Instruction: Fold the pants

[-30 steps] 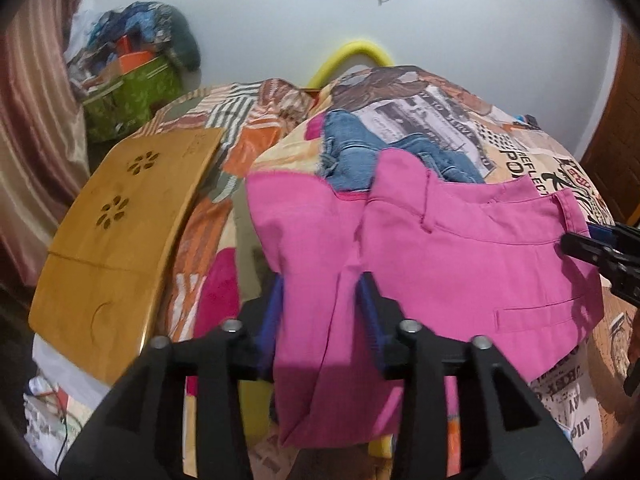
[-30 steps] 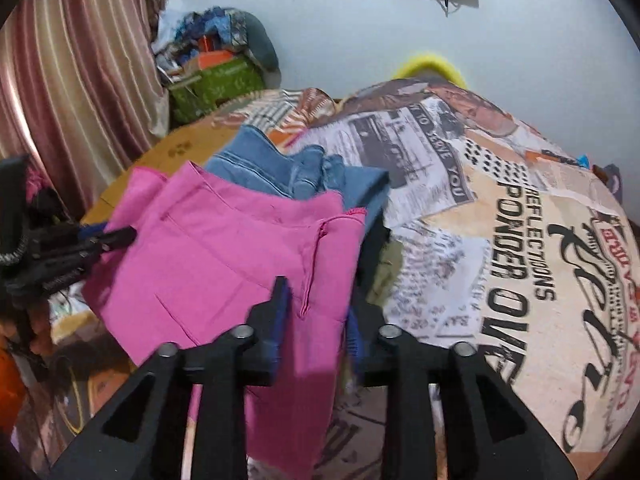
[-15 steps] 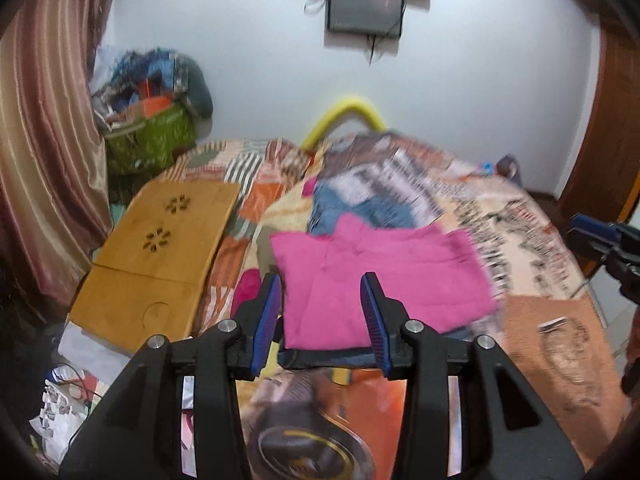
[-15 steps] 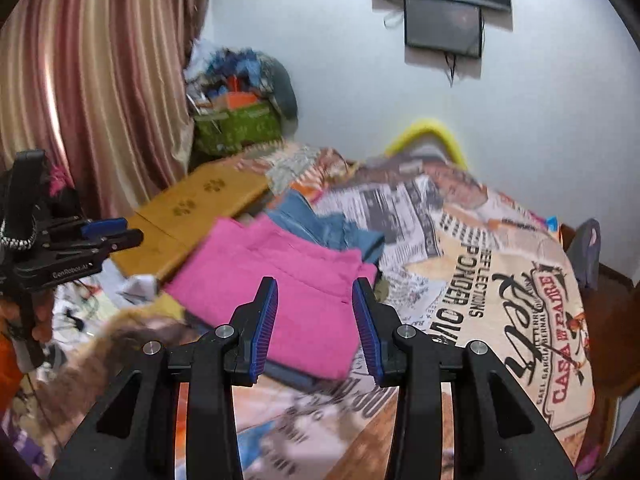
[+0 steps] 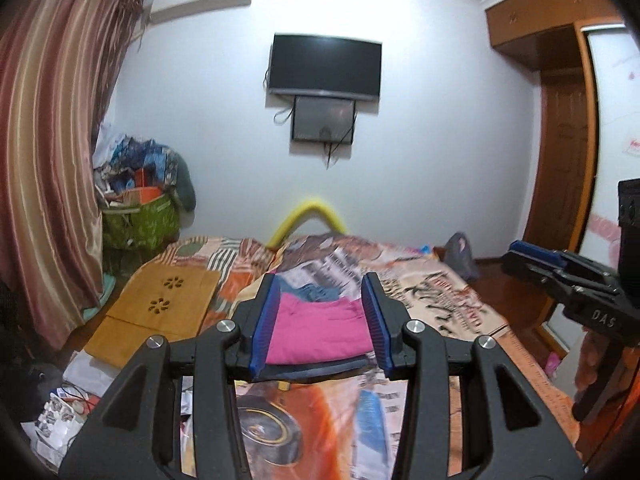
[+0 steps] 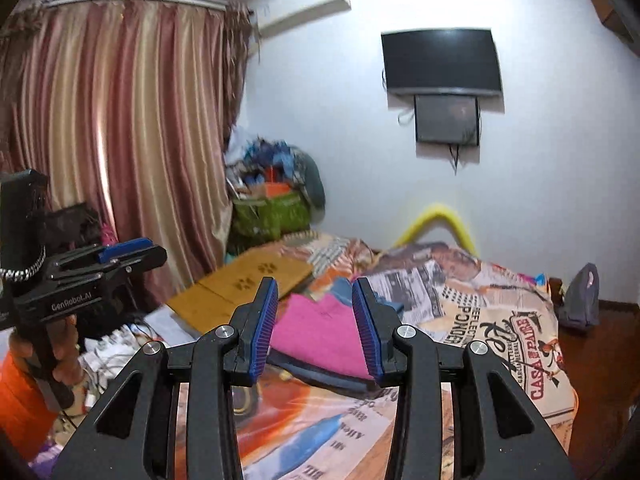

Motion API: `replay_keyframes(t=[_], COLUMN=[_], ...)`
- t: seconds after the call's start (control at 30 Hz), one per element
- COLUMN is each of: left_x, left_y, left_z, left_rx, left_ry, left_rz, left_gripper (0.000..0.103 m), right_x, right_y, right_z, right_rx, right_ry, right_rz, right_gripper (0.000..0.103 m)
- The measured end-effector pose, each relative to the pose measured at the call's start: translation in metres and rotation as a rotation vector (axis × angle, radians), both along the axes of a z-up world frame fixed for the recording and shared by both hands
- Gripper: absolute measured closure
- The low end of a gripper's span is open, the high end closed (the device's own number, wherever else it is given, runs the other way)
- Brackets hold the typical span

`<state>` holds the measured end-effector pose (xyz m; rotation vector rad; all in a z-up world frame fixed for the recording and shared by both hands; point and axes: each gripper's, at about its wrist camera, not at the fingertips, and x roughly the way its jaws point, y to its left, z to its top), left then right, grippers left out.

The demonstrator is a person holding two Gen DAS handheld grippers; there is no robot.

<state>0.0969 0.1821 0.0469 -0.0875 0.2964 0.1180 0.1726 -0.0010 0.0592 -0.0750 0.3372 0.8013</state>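
We hold the left gripper (image 5: 320,320) and right gripper (image 6: 314,326) wide apart, empty, clear of the folded pink pants (image 5: 320,330) lying mid-bed (image 5: 440,312), apparently finished.

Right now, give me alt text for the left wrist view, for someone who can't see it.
Folded pink pants lie on a stack of clothes on a bed with a printed bedspread, framed between the open blue-padded fingers of the left tool. A wall-mounted TV hangs behind, and the right tool shows at the right edge.
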Motion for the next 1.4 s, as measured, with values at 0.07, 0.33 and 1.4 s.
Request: replay_keyframes(t=[0.07,0.33,1.4], left_x=[-0.018,-0.066,-0.082], left_y=[-0.014,-0.059,-0.069], left_z=[0.004,0.006,-0.01], left_rx=[0.011,0.06,0.073], left_ry=[-0.027,-0.096,-0.116], left_rz=[0.003,-0.002,0.026], left_gripper=[0.055,0.028,0.001], right_x=[-0.013,-0.055,-0.085], right_y=[-0.007,-0.03,-0.048], right_z=[0.002,0.002,-0.01], right_rx=[0.02,0.09,0.133], right_ry=[-0.019,-0.071,-0.123], right_rz=[0.001,0.009,-0.108], right_gripper=[0.068,0.058,0.001])
